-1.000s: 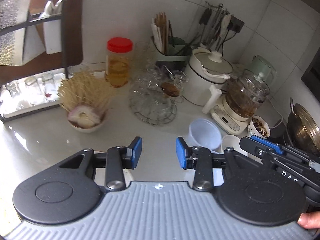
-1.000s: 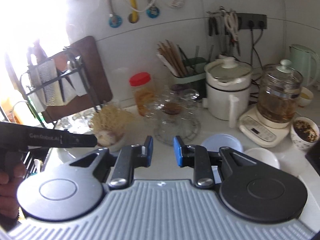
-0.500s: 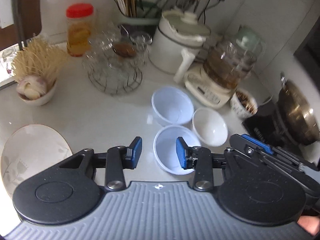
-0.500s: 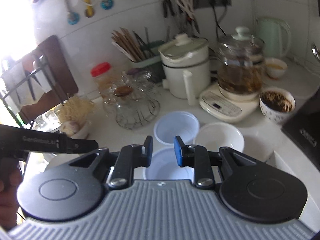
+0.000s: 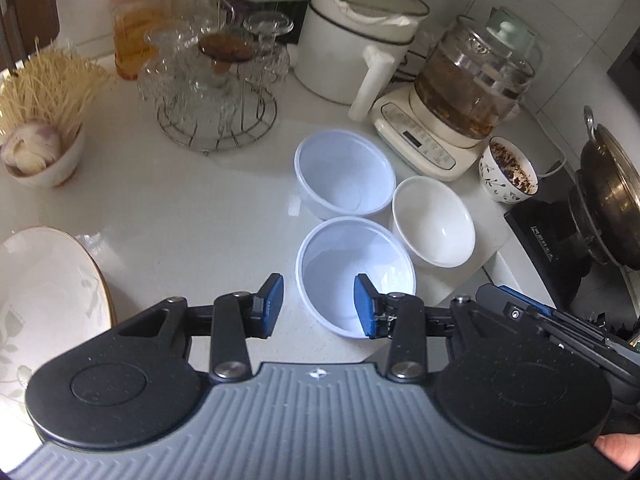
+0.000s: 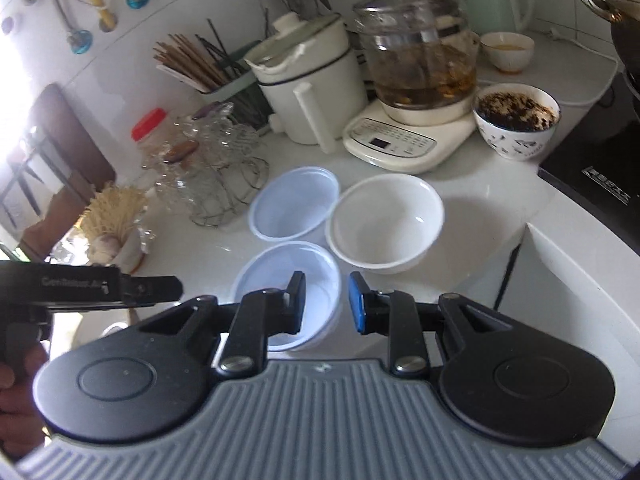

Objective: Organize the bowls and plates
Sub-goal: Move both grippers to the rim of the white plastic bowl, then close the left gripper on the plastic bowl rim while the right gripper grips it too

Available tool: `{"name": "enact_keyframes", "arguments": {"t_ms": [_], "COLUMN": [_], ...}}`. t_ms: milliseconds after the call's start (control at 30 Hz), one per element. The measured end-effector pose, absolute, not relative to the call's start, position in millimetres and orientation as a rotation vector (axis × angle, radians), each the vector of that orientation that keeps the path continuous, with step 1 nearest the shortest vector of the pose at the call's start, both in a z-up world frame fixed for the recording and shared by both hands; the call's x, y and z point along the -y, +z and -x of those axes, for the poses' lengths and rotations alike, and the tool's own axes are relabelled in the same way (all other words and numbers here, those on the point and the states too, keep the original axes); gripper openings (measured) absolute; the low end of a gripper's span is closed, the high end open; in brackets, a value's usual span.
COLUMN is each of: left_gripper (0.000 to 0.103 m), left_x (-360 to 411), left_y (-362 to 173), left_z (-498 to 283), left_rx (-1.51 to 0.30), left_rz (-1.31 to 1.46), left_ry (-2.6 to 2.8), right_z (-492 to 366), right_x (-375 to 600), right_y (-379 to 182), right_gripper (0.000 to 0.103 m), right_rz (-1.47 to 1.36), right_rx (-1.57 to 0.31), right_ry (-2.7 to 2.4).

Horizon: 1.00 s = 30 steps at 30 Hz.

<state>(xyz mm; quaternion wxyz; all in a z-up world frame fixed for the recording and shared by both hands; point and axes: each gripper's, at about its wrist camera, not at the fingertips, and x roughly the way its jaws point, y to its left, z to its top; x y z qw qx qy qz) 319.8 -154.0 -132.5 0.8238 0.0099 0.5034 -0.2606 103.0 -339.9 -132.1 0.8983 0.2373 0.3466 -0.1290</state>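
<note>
Three empty bowls stand close together on the white counter: a near translucent plastic bowl [image 5: 356, 276] [image 6: 280, 280], a far translucent plastic bowl [image 5: 344, 172] [image 6: 294, 202], and a white ceramic bowl [image 5: 434, 220] [image 6: 386, 220] to their right. A gold-rimmed plate [image 5: 48, 308] lies at the left. My left gripper [image 5: 318, 306] hovers over the near bowl's left rim; its jaws are opening and the pads press on nothing. My right gripper [image 6: 326, 302] hangs over the same bowl's right rim, jaws narrowly apart, gripping nothing.
Behind the bowls stand a wire rack of glasses [image 5: 212, 92], a white pot [image 5: 352, 40] and a glass kettle on its base [image 5: 460, 92]. A patterned bowl of tea leaves [image 5: 508, 172], a wok [image 5: 608, 196] and the counter's edge lie right; a garlic bowl [image 5: 40, 152] sits left.
Both grippers have come down and tilted toward the counter. The three bowls and the plate, mostly hidden before, now lie just ahead of the fingers. The left jaws stand slightly wider.
</note>
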Motion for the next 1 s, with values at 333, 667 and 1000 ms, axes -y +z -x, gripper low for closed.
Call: {"name": "enact_keyframes", "arguments": {"t_ms": [333, 667, 1000], "left_gripper": [0.054, 0.054, 0.048], "left_x": [156, 167, 169], "left_y": [-161, -189, -204], "left_z": [-323, -335, -351], "left_rx": [-1.101, -1.127, -1.154], "left_rz": [0.007, 0.022, 0.055], "left_ry": [-0.545, -0.545, -0.523], "right_z": [-106, -120, -129], "right_x": [359, 364, 373], "right_y": [-151, -178, -190], "right_gripper": [0.062, 0.061, 0.055], "right_rz": [-0.562, -0.618, -0.667], "right_rx": [-0.734, -0.777, -0.791], "right_ry": [-0.222, -0.209, -0.207]}}
